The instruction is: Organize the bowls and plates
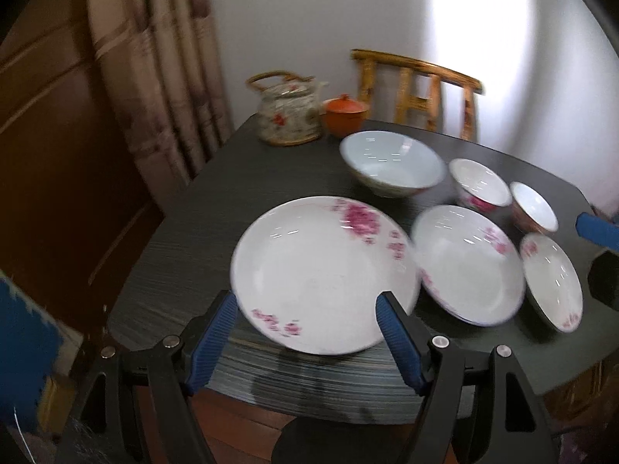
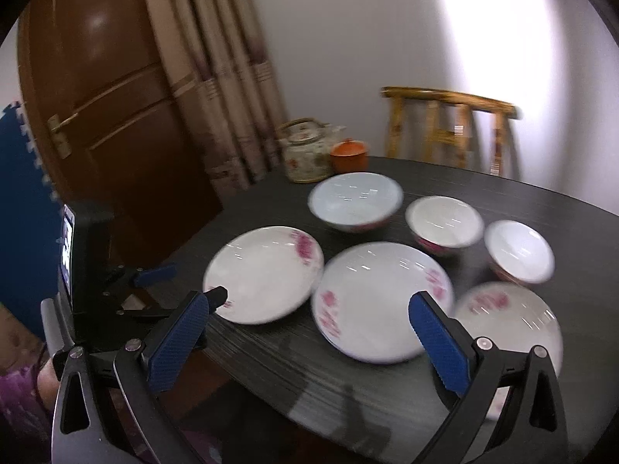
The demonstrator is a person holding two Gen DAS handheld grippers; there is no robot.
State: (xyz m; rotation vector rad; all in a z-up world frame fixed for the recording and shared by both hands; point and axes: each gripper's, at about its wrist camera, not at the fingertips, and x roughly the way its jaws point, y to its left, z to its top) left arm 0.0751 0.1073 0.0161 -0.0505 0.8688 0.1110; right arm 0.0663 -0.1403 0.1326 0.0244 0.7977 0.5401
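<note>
Three white plates with pink flowers lie on the dark round table (image 1: 193, 232): a large left plate (image 1: 325, 274), a middle plate (image 1: 468, 263) and a small right plate (image 1: 553, 282). Behind them stand a big pale bowl (image 1: 390, 162) and two small bowls (image 1: 479, 183) (image 1: 534, 205). My left gripper (image 1: 307, 301) is open, its jaws wide either side of the left plate's near edge. My right gripper (image 2: 309, 305) is open above the table's near edge in front of the middle plate (image 2: 383, 301); the left plate (image 2: 263, 274) and small plate (image 2: 510, 321) flank it.
A flowered teapot (image 1: 290, 116) and an orange lidded cup (image 1: 344, 114) stand at the table's far edge. A bamboo chair (image 1: 421, 92) stands behind the table. A curtain (image 1: 154, 77) and a brown door (image 2: 96, 116) are to the left.
</note>
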